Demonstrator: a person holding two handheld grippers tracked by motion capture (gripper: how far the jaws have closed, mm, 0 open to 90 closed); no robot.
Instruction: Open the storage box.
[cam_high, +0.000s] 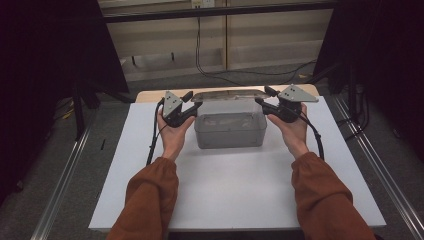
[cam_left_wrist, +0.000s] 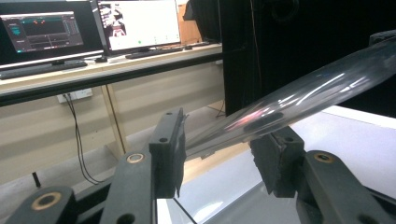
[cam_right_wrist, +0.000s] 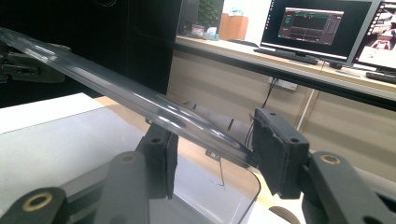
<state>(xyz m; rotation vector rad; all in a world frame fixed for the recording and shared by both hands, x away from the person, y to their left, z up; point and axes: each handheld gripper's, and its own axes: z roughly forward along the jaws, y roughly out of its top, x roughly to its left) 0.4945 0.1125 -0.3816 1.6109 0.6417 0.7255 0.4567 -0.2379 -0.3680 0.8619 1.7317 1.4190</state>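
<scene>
A clear plastic box (cam_high: 230, 132) stands on the white tabletop (cam_high: 225, 195), near its far edge. A clear lid (cam_high: 227, 94) hangs tilted over the box's back rim, held at both ends. My left gripper (cam_high: 194, 102) is shut on the lid's left end and my right gripper (cam_high: 263, 98) on its right end. In the left gripper view the lid (cam_left_wrist: 303, 91) runs from upper right down between the jaws of that gripper (cam_left_wrist: 219, 154). In the right gripper view the lid (cam_right_wrist: 116, 93) slants from upper left into the jaws of that gripper (cam_right_wrist: 210, 144), above the box's open rim (cam_right_wrist: 254, 191).
Black curtains flank the table. Cables (cam_high: 220, 72) lie on the floor beyond its far edge, and metal rails (cam_high: 60, 185) run along both sides. A desk with monitors (cam_left_wrist: 135, 23) stands behind. The tabletop's near half is bare between the person's sleeves.
</scene>
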